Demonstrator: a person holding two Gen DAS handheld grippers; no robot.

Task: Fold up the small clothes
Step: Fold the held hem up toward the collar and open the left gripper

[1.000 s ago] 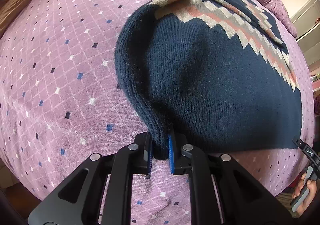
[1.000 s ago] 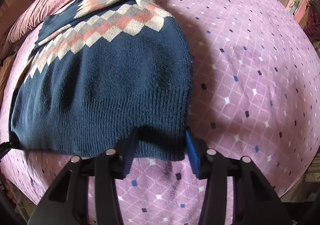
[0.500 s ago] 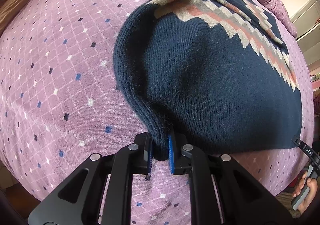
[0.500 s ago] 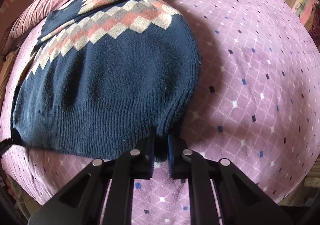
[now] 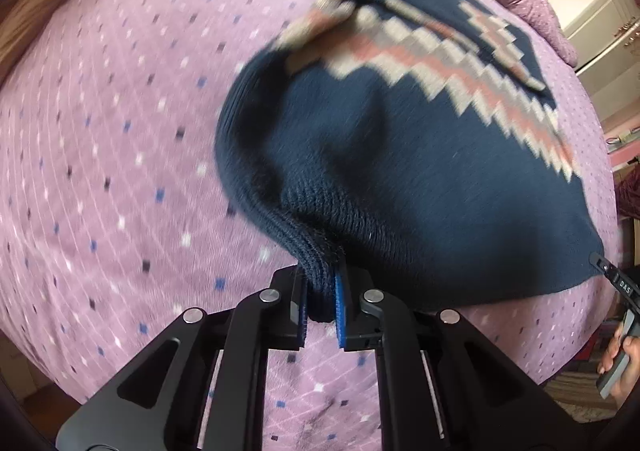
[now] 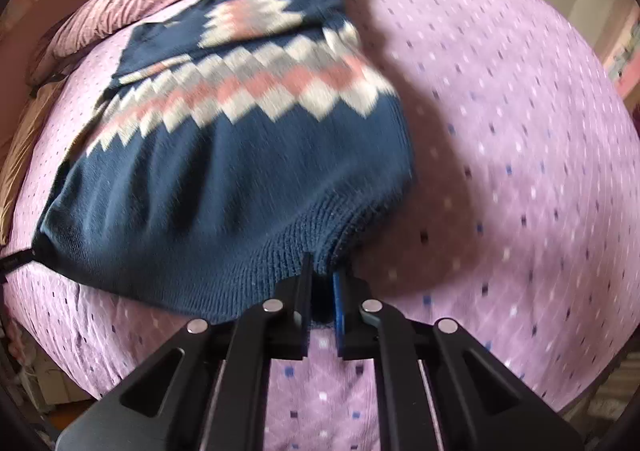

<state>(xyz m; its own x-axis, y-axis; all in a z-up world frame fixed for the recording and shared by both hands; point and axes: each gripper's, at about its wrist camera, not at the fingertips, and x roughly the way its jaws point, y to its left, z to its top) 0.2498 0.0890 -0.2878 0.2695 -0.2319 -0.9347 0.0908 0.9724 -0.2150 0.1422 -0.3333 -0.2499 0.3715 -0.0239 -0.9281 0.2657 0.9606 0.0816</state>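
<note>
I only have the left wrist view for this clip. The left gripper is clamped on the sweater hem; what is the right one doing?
Observer: The right gripper is shut on the ribbed hem of the sweater, at its other bottom corner.
Operator: Is the fabric really between its pads?
Observer: Yes, a bunch of the hem sits between them, just as with the left gripper.
Operator: Anything on the bed beyond that corner?
Observer: Only bare purple bedspread, with the sweater's shadow on it.
</note>
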